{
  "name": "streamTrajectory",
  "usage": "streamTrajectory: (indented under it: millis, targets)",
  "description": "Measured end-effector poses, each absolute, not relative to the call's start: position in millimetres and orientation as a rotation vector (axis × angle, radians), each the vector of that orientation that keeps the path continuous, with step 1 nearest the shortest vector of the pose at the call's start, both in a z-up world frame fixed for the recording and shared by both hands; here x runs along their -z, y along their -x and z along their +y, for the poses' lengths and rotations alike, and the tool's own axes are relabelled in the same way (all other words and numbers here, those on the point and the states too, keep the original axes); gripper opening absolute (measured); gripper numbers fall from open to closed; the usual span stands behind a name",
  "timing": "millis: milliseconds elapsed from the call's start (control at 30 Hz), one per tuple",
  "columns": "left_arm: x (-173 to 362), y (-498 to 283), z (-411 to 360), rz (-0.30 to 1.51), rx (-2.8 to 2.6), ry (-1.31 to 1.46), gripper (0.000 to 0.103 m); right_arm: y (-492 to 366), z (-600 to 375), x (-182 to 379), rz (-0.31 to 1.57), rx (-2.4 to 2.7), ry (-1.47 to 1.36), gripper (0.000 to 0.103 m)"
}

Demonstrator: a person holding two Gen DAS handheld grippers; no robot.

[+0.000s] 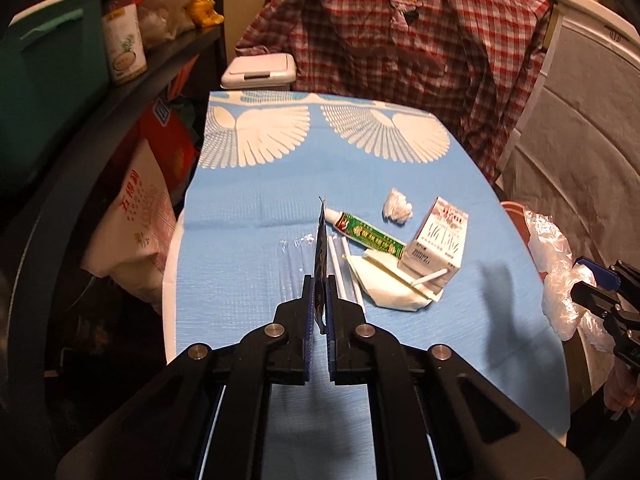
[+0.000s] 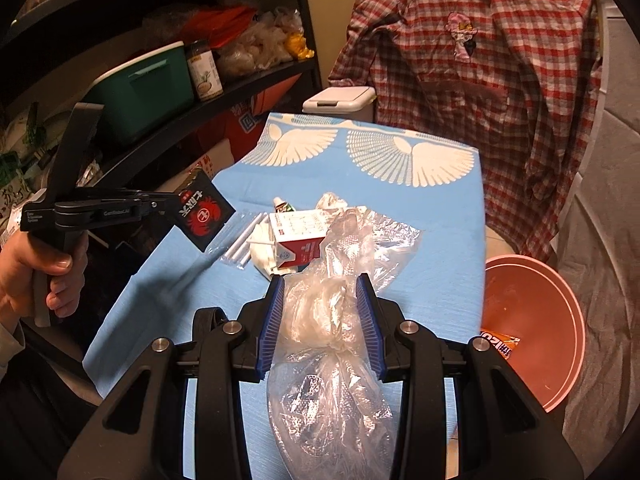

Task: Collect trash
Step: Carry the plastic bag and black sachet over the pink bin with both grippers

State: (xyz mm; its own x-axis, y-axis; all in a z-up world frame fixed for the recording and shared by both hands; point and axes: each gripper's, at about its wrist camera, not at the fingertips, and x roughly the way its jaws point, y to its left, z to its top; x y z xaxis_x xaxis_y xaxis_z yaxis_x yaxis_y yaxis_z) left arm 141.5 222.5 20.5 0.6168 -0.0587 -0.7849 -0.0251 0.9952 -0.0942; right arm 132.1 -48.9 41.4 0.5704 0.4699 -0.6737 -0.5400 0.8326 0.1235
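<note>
Left gripper (image 1: 319, 286) jaws clamped on flat black sachet (image 2: 201, 211), right gripper (image 2: 320, 300) jaws pinching crinkly clear bag (image 2: 332, 320) (pink bucket (image 2: 560, 320) off bench (image 1: 248, 208) edge).

Two handheld grippers, black plastic linkage arms, round silver pivot screws, left gripper (image 1: 319, 284) with dark blue pads, right gripper (image 2: 320, 300) with ribbed blue pads, small white lettering on left gripper's body, black pistol handle, grey-beige sleeve (image 2: 11, 340) at wrist
</note>
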Motion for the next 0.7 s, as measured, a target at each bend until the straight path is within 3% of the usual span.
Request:
streamTrajectory:
  millis: [700]
  targets:
    - [-59.1,-124.4,182.3,0.737,0.001,0.088,0.005,-136.8,-77.2,-61.0,0.673,-0.506,0.067,0.038]
